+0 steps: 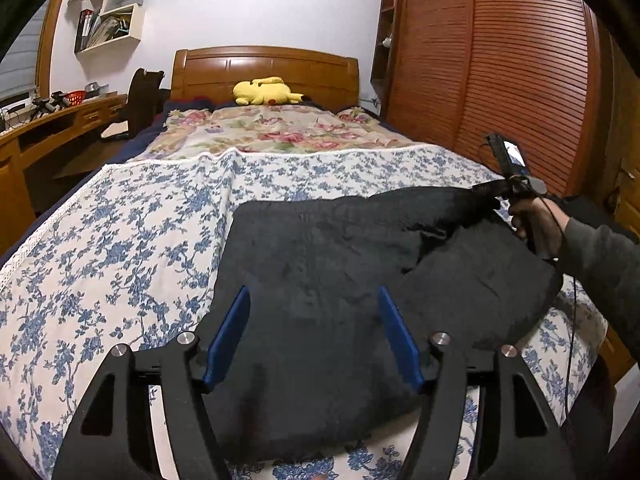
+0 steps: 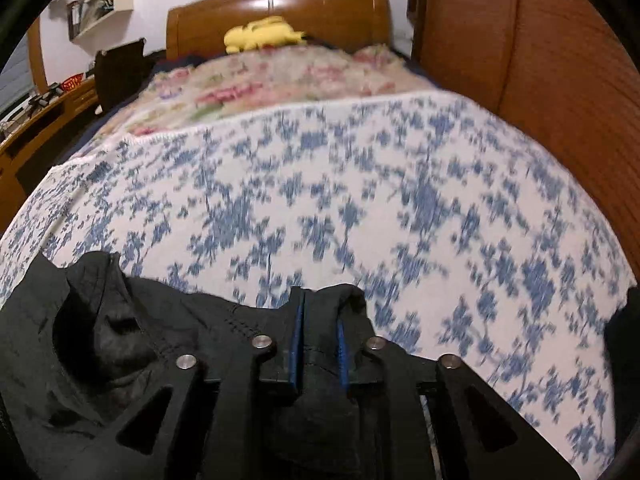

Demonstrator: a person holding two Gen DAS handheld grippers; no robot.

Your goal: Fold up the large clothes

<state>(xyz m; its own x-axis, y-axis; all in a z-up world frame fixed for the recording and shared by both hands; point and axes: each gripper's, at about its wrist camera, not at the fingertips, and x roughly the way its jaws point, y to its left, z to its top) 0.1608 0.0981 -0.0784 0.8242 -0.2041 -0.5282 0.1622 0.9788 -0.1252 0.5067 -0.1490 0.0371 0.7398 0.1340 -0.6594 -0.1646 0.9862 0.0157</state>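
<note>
though spread on the bedspread (image 1: 120,240), black garment (image 1: 320,272) between left tool (image 1: 314,300) fingers

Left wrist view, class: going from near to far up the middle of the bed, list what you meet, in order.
Left gripper → black garment → blue-flowered bedspread → pink-flowered blanket → yellow plush toy → wooden headboard.

A wooden bed (image 1: 120,208) fills the room, spread with a blue-flowered cover and a pink-flowered quilt (image 1: 272,132) nearer its headboard (image 1: 264,68). A yellow plush toy (image 1: 264,91) lies against the headboard. Left of the bed stands a wooden desk (image 1: 48,128), with white wall shelves (image 1: 116,8) above; right, a slatted wardrobe (image 1: 500,60)
</note>
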